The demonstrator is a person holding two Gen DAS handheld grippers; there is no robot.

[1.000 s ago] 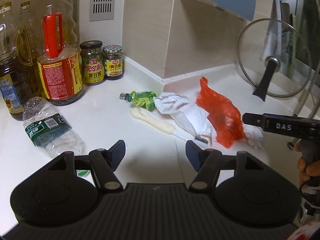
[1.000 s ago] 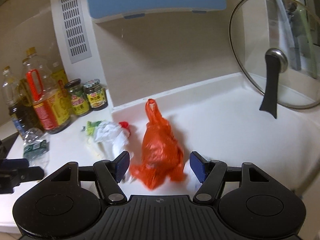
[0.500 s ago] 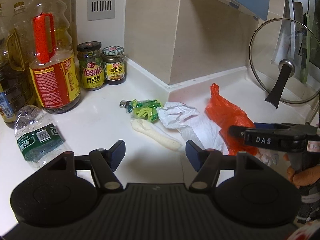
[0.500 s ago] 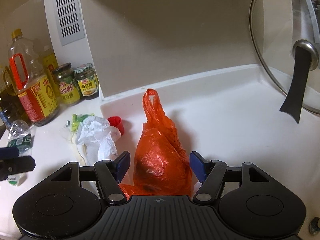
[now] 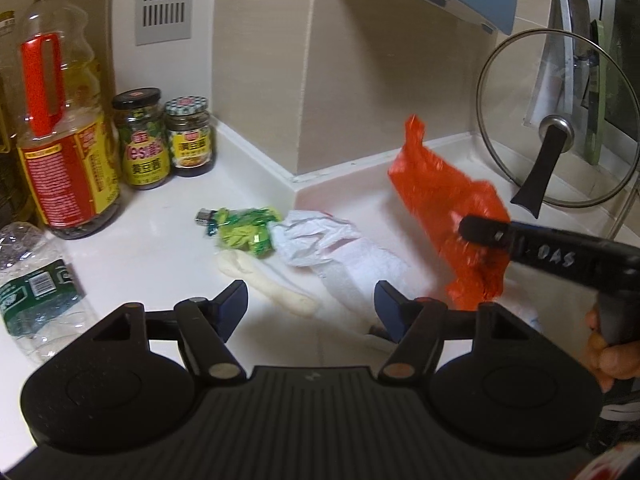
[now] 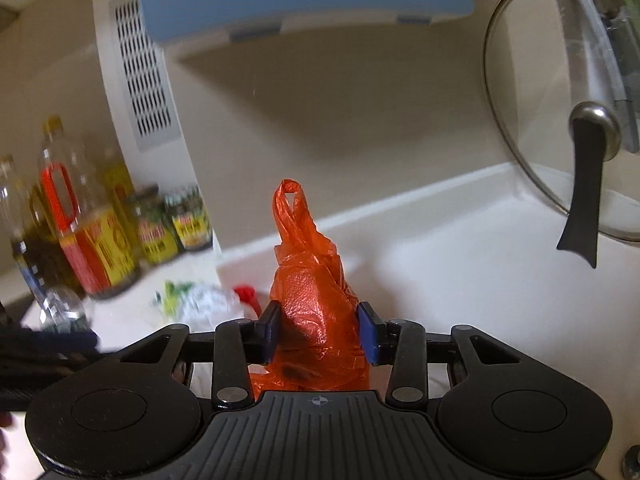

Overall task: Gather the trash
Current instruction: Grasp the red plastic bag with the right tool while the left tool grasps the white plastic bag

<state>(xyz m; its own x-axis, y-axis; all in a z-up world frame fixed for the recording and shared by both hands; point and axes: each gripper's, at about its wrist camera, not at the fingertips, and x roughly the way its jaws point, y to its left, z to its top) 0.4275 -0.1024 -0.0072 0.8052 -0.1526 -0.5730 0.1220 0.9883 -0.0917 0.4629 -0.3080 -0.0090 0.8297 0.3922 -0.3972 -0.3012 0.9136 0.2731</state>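
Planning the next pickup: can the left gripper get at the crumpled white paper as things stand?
Probably yes. The left gripper is open with nothing between its jaws, and the crumpled white paper lies on the counter just ahead of it. The right gripper, closing on the orange bag, is off to the side.

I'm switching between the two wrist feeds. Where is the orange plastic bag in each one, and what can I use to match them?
Left wrist view: the orange plastic bag is right of centre, with the right gripper reaching in from the right edge onto its lower part.
Right wrist view: the bag stands at centre, between that gripper's closing pads.
Shared landmark: the glass pot lid, upper right in both views.
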